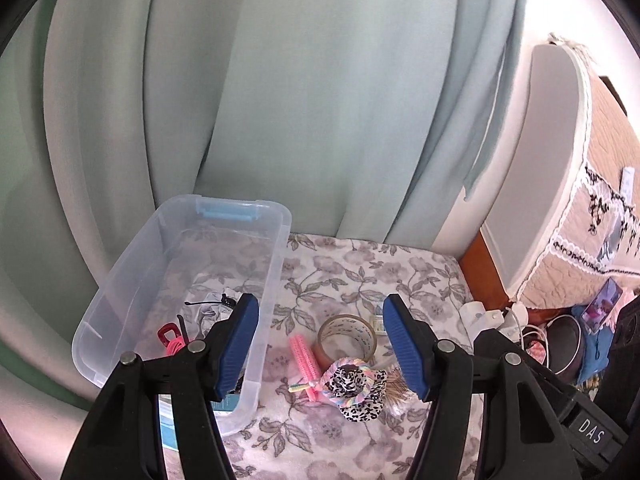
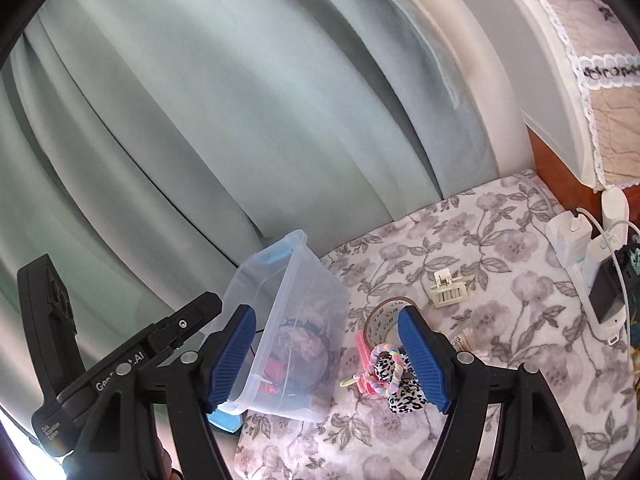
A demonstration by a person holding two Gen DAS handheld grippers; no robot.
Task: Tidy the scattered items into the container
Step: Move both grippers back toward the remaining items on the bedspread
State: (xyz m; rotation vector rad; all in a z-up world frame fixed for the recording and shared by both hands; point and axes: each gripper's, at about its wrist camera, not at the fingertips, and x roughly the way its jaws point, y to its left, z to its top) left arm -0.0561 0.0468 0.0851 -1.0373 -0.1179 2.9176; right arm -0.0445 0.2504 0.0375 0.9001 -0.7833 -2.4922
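Note:
A clear plastic bin (image 1: 256, 264) (image 2: 316, 280) stands at the left of the floral bed cover and holds hair clips and small items. To its right lie a pink hair roller (image 1: 303, 354) (image 2: 362, 346), a roll of clear tape (image 1: 347, 336) (image 2: 380, 318), a leopard scrunchie with a pastel hair tie (image 1: 356, 390) (image 2: 400, 384) and a white clip (image 2: 448, 289). My left gripper (image 1: 320, 346) is open and empty above the bin's right wall and the loose items. My right gripper (image 2: 326, 354) is open and empty above the same spot. The left gripper's body shows at the left of the right wrist view.
A pale green curtain (image 1: 280, 100) hangs behind the bed. A white power strip with chargers and cables (image 2: 600, 256) lies at the right edge, beside a wooden headboard (image 1: 480, 268). A blue lid (image 2: 226, 418) lies under the bin's near corner.

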